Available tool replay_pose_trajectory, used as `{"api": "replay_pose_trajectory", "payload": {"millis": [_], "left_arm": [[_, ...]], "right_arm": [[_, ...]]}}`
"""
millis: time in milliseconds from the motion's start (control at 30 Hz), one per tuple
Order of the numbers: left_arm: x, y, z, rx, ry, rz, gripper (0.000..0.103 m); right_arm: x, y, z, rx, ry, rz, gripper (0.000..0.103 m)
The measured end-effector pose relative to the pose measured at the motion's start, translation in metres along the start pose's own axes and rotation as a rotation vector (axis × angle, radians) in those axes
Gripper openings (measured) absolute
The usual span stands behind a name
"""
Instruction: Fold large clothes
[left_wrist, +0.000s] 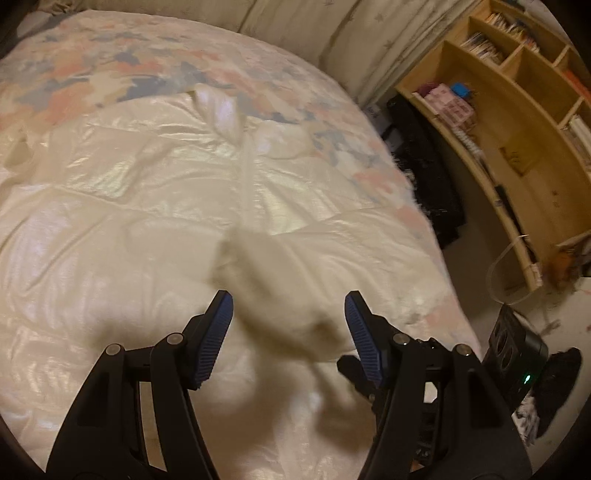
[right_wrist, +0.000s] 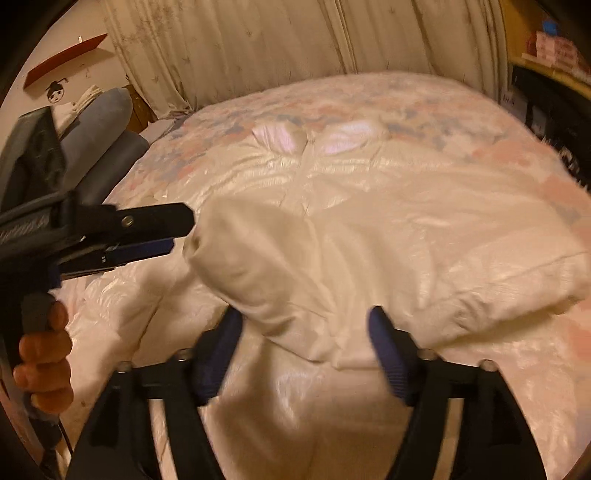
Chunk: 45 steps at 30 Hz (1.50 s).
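Observation:
A large shiny cream quilted garment lies spread over the bed; it also fills the right wrist view. A blurred cream sleeve or fold hangs between the jaws of my left gripper, which is open. My right gripper is open too, with the same raised fold lying between and beyond its jaws. The left gripper also shows from the side at the left of the right wrist view, its tips just beside the fold's end.
The bed has a floral cover. Curtains hang behind it. A wooden shelf unit stands to the right, with dark bags and a black device on the floor. Grey pillows lie at the left.

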<state>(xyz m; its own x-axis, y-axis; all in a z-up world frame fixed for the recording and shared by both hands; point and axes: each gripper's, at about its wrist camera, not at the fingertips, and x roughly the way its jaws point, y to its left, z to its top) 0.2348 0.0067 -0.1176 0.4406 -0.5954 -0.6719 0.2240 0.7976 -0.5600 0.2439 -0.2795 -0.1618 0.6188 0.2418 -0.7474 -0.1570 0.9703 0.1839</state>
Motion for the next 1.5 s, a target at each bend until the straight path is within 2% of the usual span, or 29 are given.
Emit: {"api": "replay_pose_trajectory", "payload": {"millis": [67,167,333,633,767,867,967,1167,1200,1233,1267,1333,1433,1500], "left_arm": [[0.004,-0.004,0.000,0.017,0.008,-0.021,0.061],[0.014,-0.005,-0.002,0.021,0.039,0.011,0.061],[0.028,0.002,-0.013,-0.007,0.086,0.036,0.061],[0.050,0.004,-0.027,-0.006,0.105,0.088,0.061],[0.051,0.006,-0.028,-0.039,0.116,0.110,0.061],[0.039,0.010,-0.028,-0.067,0.079,0.104,0.061],[0.035,0.016,-0.031,-0.079,0.074,0.134,0.061],[0.055,0.020,-0.031,-0.102,0.116,0.092,0.060],[0.059,0.017,-0.030,-0.093,0.114,0.085,0.044],[0.061,0.011,-0.029,-0.075,0.109,0.085,0.018],[0.065,0.004,-0.026,-0.046,0.106,0.095,0.012],[0.063,-0.014,-0.015,0.024,0.075,0.135,0.005],[0.048,-0.048,0.005,0.185,-0.011,0.219,0.004],[0.029,-0.071,0.023,0.286,-0.095,0.243,0.004]], "right_arm": [[-0.005,0.017,-0.004,-0.003,-0.025,-0.008,0.077],[-0.008,0.034,-0.010,0.022,-0.035,0.006,0.077],[-0.034,0.023,-0.024,0.058,-0.050,-0.003,0.077],[-0.055,0.015,-0.055,0.090,-0.044,0.002,0.077],[-0.053,0.012,-0.061,0.116,-0.031,0.017,0.077],[-0.051,0.013,-0.062,0.128,-0.035,0.020,0.077],[-0.048,0.015,-0.063,0.132,-0.039,0.022,0.077],[-0.038,0.021,-0.061,0.123,-0.026,0.020,0.077],[-0.036,0.023,-0.060,0.124,-0.026,0.019,0.077],[-0.037,0.023,-0.060,0.125,-0.027,0.018,0.077],[-0.038,0.023,-0.060,0.125,-0.029,0.017,0.077],[-0.039,0.022,-0.060,0.126,-0.029,0.016,0.076],[-0.040,0.023,-0.055,0.127,-0.021,0.009,0.072],[-0.046,0.021,-0.048,0.135,-0.026,0.003,0.072]]}}
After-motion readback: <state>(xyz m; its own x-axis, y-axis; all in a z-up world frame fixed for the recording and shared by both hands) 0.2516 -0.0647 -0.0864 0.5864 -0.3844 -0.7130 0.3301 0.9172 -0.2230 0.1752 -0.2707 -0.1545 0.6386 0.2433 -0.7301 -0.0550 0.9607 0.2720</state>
